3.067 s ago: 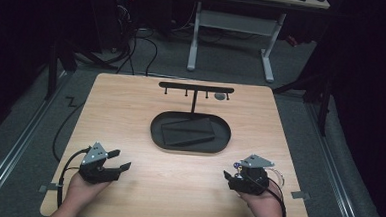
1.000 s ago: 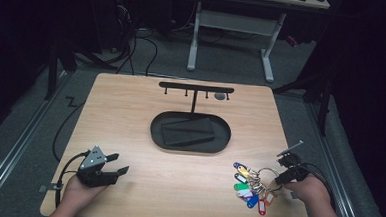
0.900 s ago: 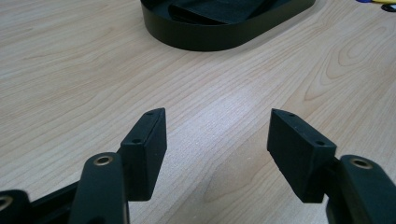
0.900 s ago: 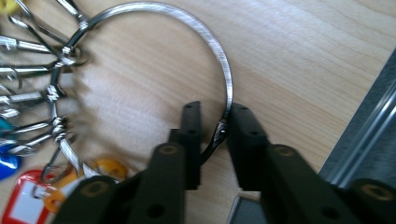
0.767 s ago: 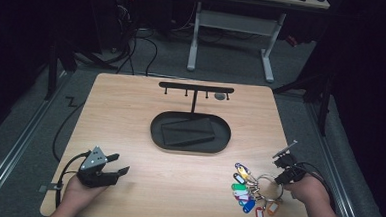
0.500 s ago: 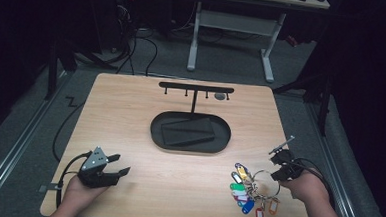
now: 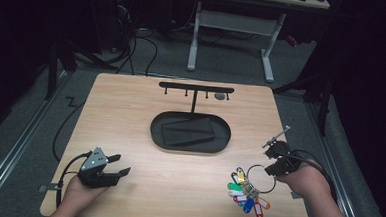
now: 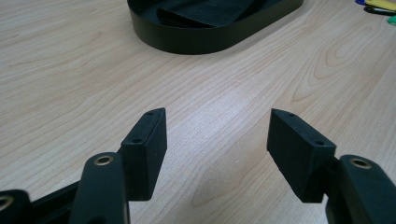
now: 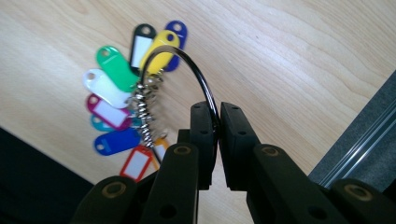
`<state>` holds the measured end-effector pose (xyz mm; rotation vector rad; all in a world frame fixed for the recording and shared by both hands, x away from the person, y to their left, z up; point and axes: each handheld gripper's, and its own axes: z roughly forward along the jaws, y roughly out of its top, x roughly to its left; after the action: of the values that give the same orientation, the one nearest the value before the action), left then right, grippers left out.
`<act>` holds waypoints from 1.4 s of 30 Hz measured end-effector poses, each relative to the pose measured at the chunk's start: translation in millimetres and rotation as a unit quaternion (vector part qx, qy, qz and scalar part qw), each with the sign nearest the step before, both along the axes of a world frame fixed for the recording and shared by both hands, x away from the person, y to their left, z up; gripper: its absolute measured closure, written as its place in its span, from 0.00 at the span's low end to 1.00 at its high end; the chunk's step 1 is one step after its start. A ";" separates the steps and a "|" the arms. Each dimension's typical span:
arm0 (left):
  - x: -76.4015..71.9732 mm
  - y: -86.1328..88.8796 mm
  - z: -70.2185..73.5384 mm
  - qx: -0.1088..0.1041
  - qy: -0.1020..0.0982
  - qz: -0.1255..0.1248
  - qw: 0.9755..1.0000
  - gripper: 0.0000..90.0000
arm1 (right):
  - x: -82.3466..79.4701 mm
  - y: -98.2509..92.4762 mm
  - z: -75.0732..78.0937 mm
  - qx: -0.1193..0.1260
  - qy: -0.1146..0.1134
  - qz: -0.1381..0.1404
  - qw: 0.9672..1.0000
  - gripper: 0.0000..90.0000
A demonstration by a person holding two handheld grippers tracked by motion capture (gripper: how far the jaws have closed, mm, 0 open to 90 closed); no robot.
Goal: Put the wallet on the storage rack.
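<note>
Wooden table (image 7: 130, 115), dark room. Right gripper (image 9: 215, 122), lower right of the high view, is clamped on the key ring (image 9: 198, 79); its coloured tags (image 7: 244, 194) hang left of the jaws. Left gripper (image 7: 113, 167), lower left, gapes empty.

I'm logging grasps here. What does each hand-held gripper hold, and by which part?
The right hand-held gripper pinches the black ring of the key tags at its thin wire. The left hand-held gripper is open, holding nothing.

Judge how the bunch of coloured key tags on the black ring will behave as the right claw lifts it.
The key tags hang from short chains on the ring, so they will probably swing and clatter. The thin wire ring, pinched at one spot by the right claw, may pivot there. The small plastic tags suggest little weight.
</note>
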<state>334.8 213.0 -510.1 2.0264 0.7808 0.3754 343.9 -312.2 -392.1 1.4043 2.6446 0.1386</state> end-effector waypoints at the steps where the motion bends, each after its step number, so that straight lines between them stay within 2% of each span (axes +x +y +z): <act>1: 0.1 0.1 0.0 0.000 0.000 -0.001 1.000 0.43 | -0.2 2.4 2.7 0.000 0.000 0.004 1.000 0.94; 8: -0.3 -0.3 -0.5 -0.001 0.003 -0.002 1.000 0.42 | -0.2 15.3 25.3 0.012 0.004 0.020 1.000 0.94; 9: -0.3 -0.3 -0.6 -0.002 0.003 -0.002 1.000 0.43 | -1.2 17.2 28.5 0.011 0.005 0.009 1.000 0.94; 12: 1.2 -0.3 -2.7 -0.016 0.012 -0.001 1.000 0.43 | -0.1 18.3 37.1 0.015 0.001 0.025 1.000 0.94; 15: 3.2 -1.0 -4.7 -0.011 0.015 -0.002 1.000 0.42 | -0.6 19.9 46.1 0.020 0.001 0.025 0.999 0.94; 17: 3.0 -1.2 -4.3 -0.009 0.013 -0.003 1.000 0.42 | -0.6 20.4 50.9 0.018 0.000 0.025 1.000 0.94; 21: 2.5 -0.7 -2.5 -0.018 0.010 -0.004 1.000 0.42 | -0.1 24.1 61.5 0.015 -0.003 0.030 0.999 0.94; 23: 2.7 -1.2 -2.7 -0.014 0.009 -0.006 1.000 0.42 | -0.2 27.0 67.4 0.014 -0.001 0.025 1.000 0.94; 24: 2.9 -1.2 -2.6 -0.012 0.009 -0.007 1.000 0.42 | 1.4 26.9 69.0 0.014 -0.006 0.033 0.999 0.94; 27: 1.8 -1.0 -2.2 -0.013 0.007 -0.007 1.000 0.41 | 4.8 29.6 77.4 0.017 -0.009 0.032 0.999 0.94; 39: 1.0 0.8 -0.6 -0.009 0.005 -0.008 1.000 0.41 | 18.9 43.5 98.1 0.019 -0.027 0.040 0.999 0.94; 42: 0.8 1.5 -0.3 -0.013 0.003 -0.005 1.000 0.41 | 23.6 43.0 98.7 0.023 -0.020 0.036 0.999 0.94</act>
<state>335.6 214.5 -510.4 2.0078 0.7746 0.3507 367.4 -269.2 -293.4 1.3067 2.6752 0.2352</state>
